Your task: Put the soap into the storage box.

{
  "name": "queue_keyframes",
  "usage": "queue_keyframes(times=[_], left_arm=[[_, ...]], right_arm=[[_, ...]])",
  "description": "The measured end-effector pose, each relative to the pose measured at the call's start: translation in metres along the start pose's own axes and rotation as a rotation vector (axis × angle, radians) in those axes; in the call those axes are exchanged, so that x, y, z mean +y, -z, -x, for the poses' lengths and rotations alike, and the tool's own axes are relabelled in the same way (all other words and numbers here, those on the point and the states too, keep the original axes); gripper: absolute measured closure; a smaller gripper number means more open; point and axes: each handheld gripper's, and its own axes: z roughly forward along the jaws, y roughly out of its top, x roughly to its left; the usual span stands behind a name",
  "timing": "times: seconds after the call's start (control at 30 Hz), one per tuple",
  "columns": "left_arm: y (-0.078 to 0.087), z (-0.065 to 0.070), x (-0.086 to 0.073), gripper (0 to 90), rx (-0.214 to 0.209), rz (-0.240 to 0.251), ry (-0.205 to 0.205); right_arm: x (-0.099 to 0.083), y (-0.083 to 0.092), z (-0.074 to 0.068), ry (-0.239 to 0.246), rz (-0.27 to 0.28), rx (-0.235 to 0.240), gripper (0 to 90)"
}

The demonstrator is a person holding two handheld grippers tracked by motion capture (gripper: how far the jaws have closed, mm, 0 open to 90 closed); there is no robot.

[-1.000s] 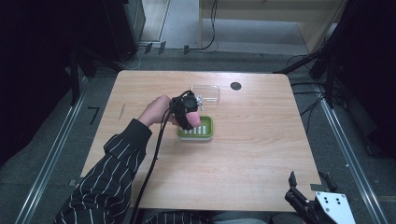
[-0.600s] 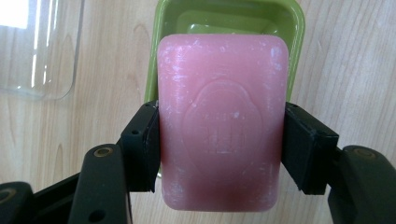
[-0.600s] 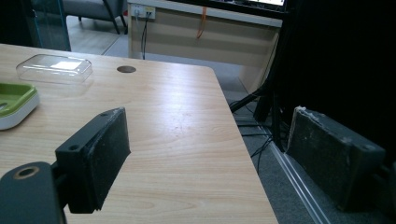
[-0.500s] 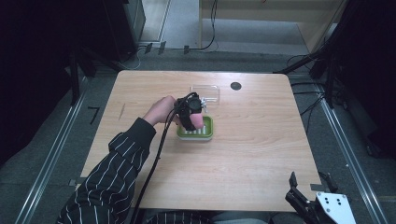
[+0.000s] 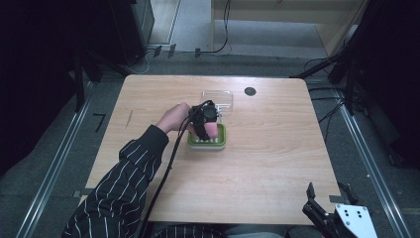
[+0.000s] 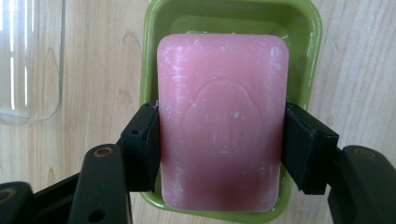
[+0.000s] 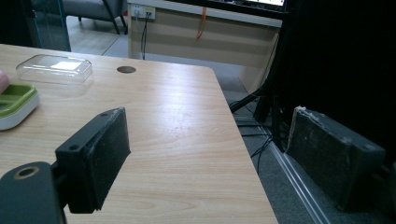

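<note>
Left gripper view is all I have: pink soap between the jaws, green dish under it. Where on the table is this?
Observer: Near the middle, the soap dish sits just in front of the clear lid, toward the far edge.
Operator: Where's the right gripper?
Observer: The right gripper is at the table's near right corner, jaws open, nothing between them.
Operator: Anything else on the table?
Observer: A round dark grommet right of the lid.
</note>
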Motion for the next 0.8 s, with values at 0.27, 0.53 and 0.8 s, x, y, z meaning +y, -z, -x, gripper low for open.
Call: queue_keyframes(times=[0.27,0.53,0.8], left_arm=[[-0.005,0.0,0.002,38.2,0.0,0.002,-0.001],[-0.009,-0.001,0.002,38.2,-0.006,0.003,0.0],[-0.01,-0.001,0.002,38.2,-0.003,0.01,-0.01]], right_arm=[[0.0,0.0,0.0,-0.001,0.001,0.0,12.7],[0.0,0.0,0.0,-0.003,0.001,-0.001,12.7],[0.0,0.0,0.001,-0.003,0.001,-0.001,12.7]])
